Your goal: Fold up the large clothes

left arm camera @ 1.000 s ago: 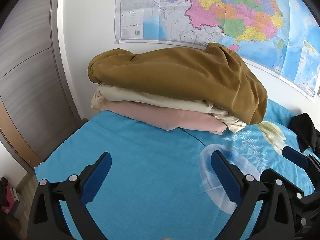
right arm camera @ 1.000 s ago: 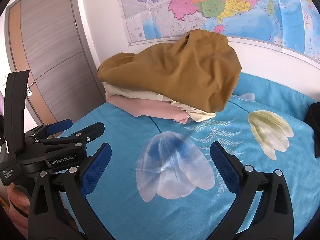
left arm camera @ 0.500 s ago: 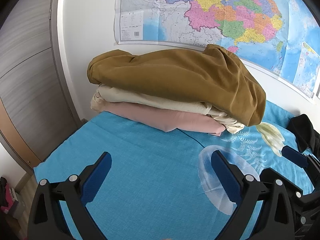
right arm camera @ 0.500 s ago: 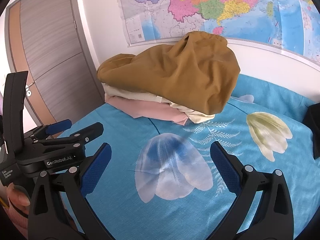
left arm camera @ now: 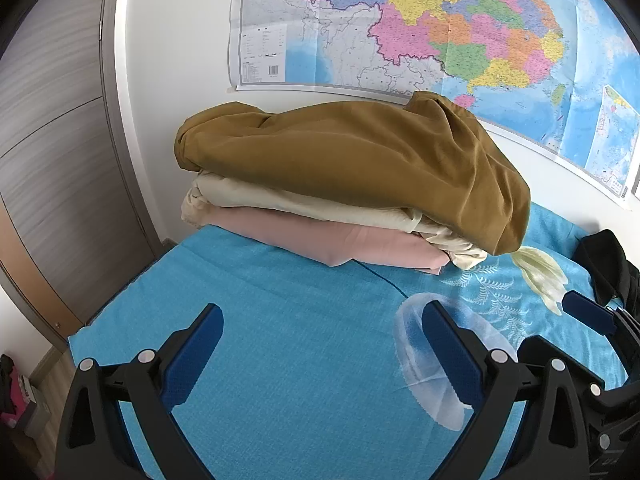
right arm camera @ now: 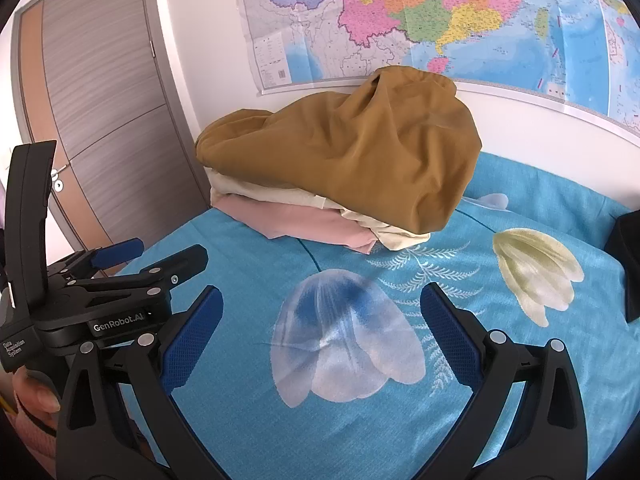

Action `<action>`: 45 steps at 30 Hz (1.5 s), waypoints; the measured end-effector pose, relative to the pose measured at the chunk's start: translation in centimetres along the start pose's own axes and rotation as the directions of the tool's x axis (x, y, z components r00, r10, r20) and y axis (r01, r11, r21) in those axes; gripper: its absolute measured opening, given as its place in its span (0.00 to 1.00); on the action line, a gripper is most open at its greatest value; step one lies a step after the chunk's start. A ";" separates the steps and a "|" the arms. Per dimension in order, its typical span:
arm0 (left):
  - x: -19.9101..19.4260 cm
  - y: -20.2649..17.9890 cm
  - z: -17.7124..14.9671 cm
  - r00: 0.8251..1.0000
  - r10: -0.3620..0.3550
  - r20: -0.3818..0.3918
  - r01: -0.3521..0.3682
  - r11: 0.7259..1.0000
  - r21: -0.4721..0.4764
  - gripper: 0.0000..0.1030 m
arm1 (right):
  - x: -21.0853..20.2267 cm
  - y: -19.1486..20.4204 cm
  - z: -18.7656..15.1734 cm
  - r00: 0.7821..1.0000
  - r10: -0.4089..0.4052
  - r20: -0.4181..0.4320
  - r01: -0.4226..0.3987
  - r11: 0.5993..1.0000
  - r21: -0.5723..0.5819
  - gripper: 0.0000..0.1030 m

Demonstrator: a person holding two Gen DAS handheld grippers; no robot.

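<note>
Straight ahead of both claws, against the wall under the map [left arm camera: 420,24], sits the stack of clothes: a mustard garment [left arm camera: 360,160] slumped on top, a cream piece [left arm camera: 280,200] under it, a pink one [left arm camera: 320,236] at the bottom. Its long axis runs left to right across your view, along the wall. Your left gripper [left arm camera: 320,344] and right gripper [right arm camera: 320,324] both hang with jaws spread wide and nothing between them, above the turquoise bedspread [left arm camera: 280,300], well short of the pile. Neither looks clearly nearer; the left faces the pile's left end more squarely. The mustard cloth looks soft, smooth and limp, loosely bunched and overhanging the neater flat folds below, so it likely needs lifting off first.
</note>
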State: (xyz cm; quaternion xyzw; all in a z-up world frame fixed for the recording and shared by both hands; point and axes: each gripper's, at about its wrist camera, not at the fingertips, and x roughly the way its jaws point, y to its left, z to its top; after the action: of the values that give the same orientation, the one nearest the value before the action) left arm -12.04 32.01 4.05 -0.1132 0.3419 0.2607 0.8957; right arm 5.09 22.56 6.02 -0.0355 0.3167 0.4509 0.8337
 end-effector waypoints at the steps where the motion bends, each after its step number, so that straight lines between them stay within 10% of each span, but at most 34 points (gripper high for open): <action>1: 0.0 0.0 0.0 1.000 -0.001 0.000 0.001 1.000 0.000 0.94 | 0.0 0.0 0.0 1.000 -0.001 0.001 0.001 1.000 -0.001 0.95; 45: -0.2 0.0 -0.1 1.000 0.011 0.027 -0.011 1.000 0.006 0.94 | 0.1 0.1 -0.2 1.000 -0.001 0.006 0.001 1.000 0.010 0.95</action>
State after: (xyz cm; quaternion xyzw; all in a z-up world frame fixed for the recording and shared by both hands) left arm -12.26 31.86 4.13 -0.1050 0.3313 0.2660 0.8991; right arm 5.01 22.63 5.80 -0.0303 0.3164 0.4491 0.8350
